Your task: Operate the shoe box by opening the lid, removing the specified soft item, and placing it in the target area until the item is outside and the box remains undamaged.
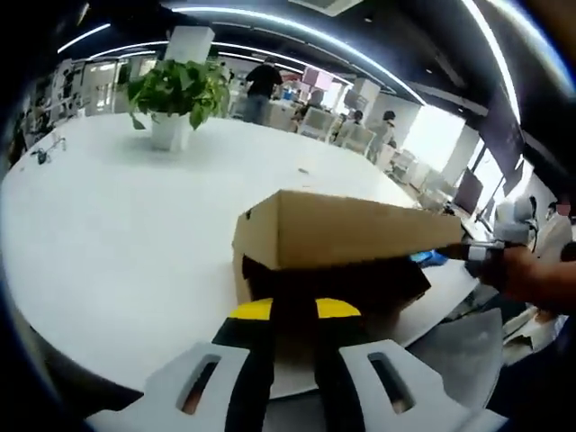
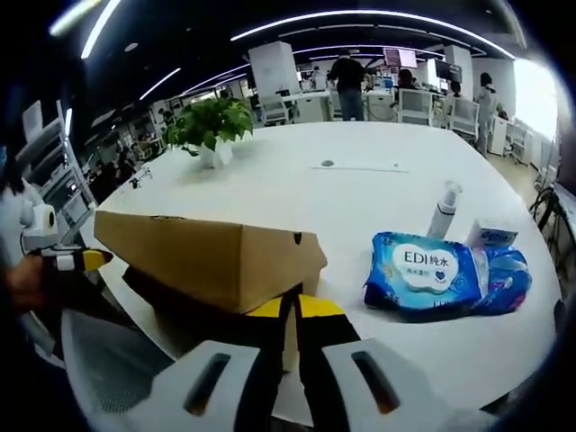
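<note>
A brown cardboard shoe box (image 1: 261,286) sits at the near edge of the white table, its lid (image 1: 360,229) raised above the dark inside. My left gripper (image 1: 294,310) is at the box's near end, just below the lid's edge. Its yellow-tipped jaws stand a narrow gap apart, and what lies between them is too dark to tell. In the right gripper view the lid (image 2: 207,256) hangs over the box (image 2: 180,319). My right gripper (image 2: 292,308) is shut on the lid's near corner. The left gripper (image 2: 79,261) meets the lid's far end.
A blue wet-wipes pack (image 2: 427,274), a white spray bottle (image 2: 443,210) and a small box (image 2: 490,238) lie to the right of the shoe box. A potted plant (image 1: 173,99) stands far back on the white table (image 1: 117,234). People and desks are behind it. A hand (image 1: 531,274) holds the right gripper (image 1: 481,252).
</note>
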